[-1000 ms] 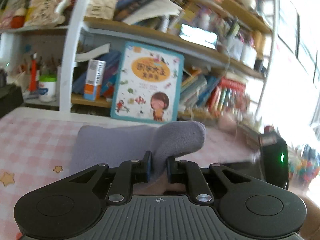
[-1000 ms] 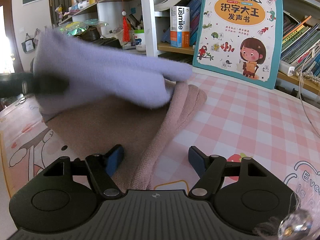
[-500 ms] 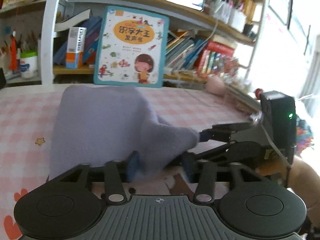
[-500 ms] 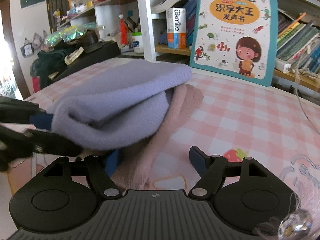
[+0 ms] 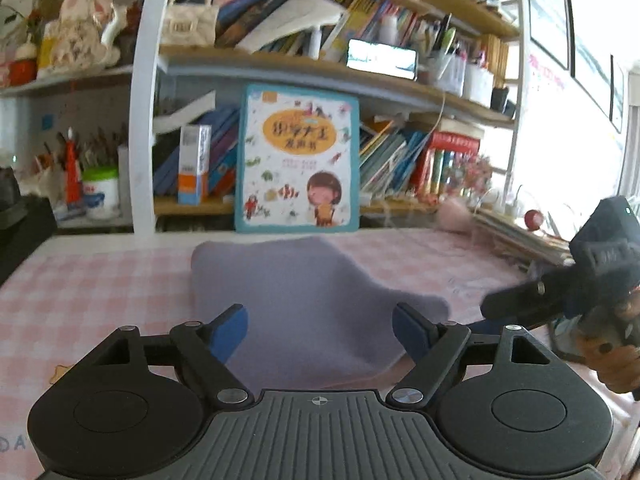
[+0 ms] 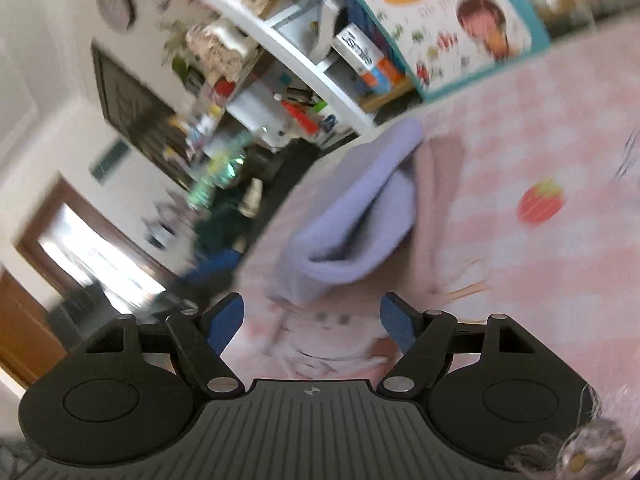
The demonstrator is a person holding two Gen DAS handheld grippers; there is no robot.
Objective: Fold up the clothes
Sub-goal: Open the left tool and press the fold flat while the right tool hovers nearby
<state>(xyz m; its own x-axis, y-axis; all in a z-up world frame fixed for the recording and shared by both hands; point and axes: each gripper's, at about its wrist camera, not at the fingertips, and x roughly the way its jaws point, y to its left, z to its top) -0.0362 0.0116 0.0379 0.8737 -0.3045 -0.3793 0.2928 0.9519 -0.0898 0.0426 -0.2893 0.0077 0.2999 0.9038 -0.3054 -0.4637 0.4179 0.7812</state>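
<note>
Lilac knit garment [image 5: 312, 300] | folded over, on pink garment [image 6: 436, 216] | soft, light, floppy; grip at corners | left gripper [image 5: 320, 332], right gripper [image 6: 312, 320]: jaws spread, empty

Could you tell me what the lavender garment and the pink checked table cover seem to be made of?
The lavender garment looks like a soft, matte knit or fleece: fuzzy surface, rounded thick folds. The pink checked table cover seems a smooth printed sheet, perhaps vinyl or cloth; blur leaves it open.

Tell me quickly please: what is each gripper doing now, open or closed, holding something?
Left gripper: open, holding nothing; the purple garment lies between its fingers.
Right gripper: open, holding nothing.
</note>
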